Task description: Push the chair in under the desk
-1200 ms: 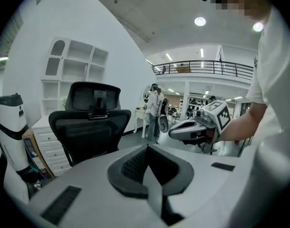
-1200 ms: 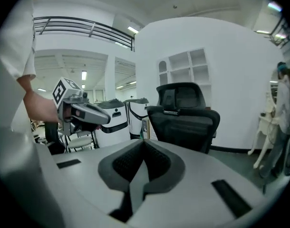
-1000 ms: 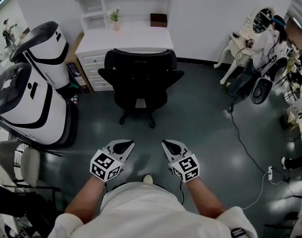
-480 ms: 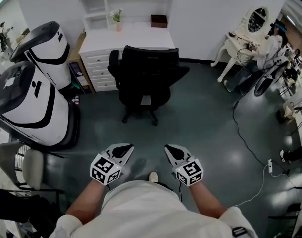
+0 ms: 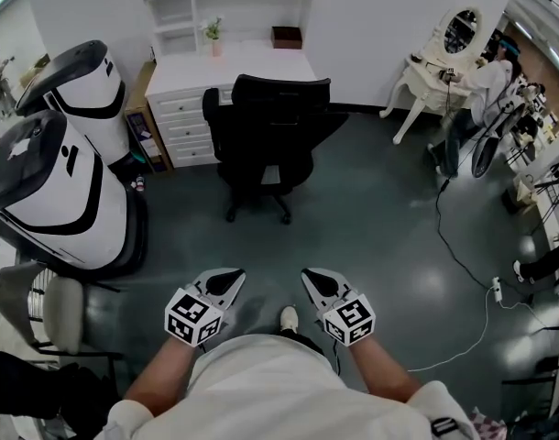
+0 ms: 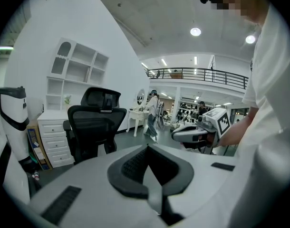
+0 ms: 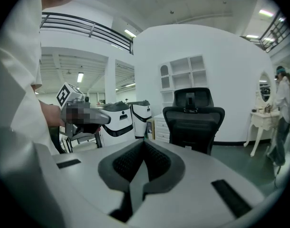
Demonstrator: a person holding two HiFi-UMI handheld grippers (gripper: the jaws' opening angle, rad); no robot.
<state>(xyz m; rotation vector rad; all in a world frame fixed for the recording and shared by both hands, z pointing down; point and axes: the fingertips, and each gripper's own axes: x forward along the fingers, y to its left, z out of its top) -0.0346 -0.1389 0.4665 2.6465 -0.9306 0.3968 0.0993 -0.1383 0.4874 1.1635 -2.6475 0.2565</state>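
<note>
A black office chair [image 5: 270,140] on castors stands in front of the white desk [image 5: 234,67], its back toward me and its seat partly out from under the desktop. The chair [image 6: 95,127] also shows in the left gripper view, and the chair [image 7: 193,120] in the right gripper view. My left gripper [image 5: 226,280] and right gripper [image 5: 314,280] hang side by side near my body, well short of the chair. Both are shut with nothing between the jaws.
Two large white-and-black machines [image 5: 64,172] stand at the left beside the desk's drawers [image 5: 186,126]. A white dressing table with an oval mirror [image 5: 449,49] and a person [image 5: 486,85] are at the right. A cable [image 5: 463,273] runs across the grey floor.
The view has shifted forward a little toward the chair. Both grippers stay shut and level in front of me.
</note>
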